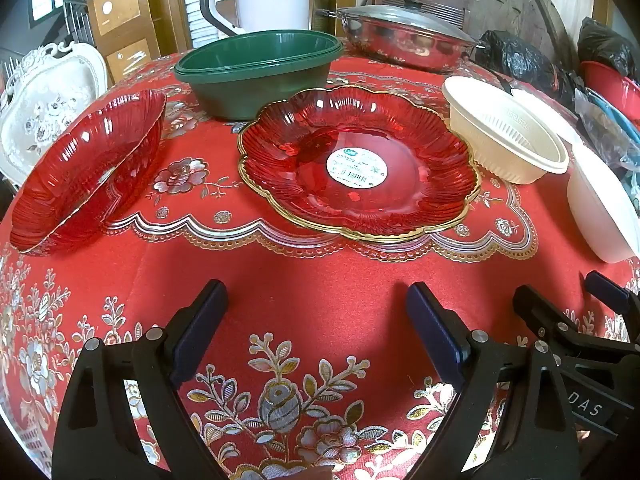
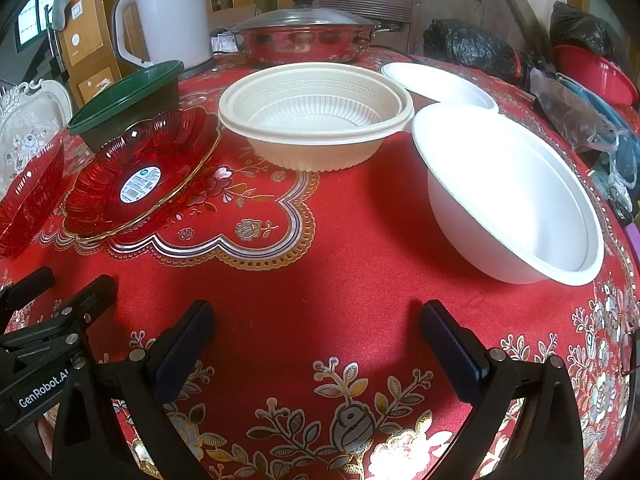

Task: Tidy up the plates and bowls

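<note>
Jaws agape, red plate [image 1: 360,164] ahead.

Left hand-held gripper [image 1: 316,304] & right hand-held gripper [image 2: 318,322] both wide open, empty, angled down.

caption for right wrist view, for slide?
Open right gripper above red tablecloth, facing cream ribbed bowl and white bowl.
</note>
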Demonstrator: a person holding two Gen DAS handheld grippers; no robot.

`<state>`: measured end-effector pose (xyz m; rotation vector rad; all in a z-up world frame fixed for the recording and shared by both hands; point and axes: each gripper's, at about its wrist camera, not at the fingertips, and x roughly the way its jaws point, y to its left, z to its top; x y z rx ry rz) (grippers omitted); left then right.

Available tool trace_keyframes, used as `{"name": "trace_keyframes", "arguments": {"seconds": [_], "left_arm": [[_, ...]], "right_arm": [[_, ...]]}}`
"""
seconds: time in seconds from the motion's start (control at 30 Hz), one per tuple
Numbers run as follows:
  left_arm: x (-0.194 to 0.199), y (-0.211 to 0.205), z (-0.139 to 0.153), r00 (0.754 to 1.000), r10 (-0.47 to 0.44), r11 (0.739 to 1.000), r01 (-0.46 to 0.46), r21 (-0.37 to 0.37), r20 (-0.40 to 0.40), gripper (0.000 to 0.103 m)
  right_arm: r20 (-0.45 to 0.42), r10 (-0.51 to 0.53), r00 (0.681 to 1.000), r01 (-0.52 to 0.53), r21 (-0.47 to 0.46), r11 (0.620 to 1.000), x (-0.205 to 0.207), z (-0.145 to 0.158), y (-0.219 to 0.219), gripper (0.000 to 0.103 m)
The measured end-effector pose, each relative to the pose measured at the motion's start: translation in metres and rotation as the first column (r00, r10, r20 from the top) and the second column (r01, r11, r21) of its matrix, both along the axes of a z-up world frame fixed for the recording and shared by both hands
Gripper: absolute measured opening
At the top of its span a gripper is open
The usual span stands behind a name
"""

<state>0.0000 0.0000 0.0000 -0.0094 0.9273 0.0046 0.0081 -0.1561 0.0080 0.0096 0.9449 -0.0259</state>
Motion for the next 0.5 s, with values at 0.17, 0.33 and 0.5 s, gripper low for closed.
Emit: {"name": "trace_keyframes", "arguments": {"seconds": [0.17, 0.33, 0.5], "left_arm": [[0.0, 0.0, 0.0, 1.0, 0.0, 1.0, 0.0, 0.0, 0.0, 0.092], [0.0, 0.0, 0.0, 1.0, 0.0, 1.0, 0.0, 0.0, 0.0, 0.092], [0.0, 0.0, 0.0, 1.0, 0.0, 1.0, 0.0, 0.0, 0.0, 0.092]], "right_arm": [[0.0, 0.0, 1.0, 0.0, 0.0, 1.0, 0.0, 0.0, 0.0, 0.103], [0.0, 0.0, 1.0, 0.0, 0.0, 1.0, 0.0007, -0.0009, -0.0009, 0.103], [0.0, 0.008, 1.0, -0.008, 0.001, 1.0, -0.0002, -0.0016, -0.0011, 0.103]]}}
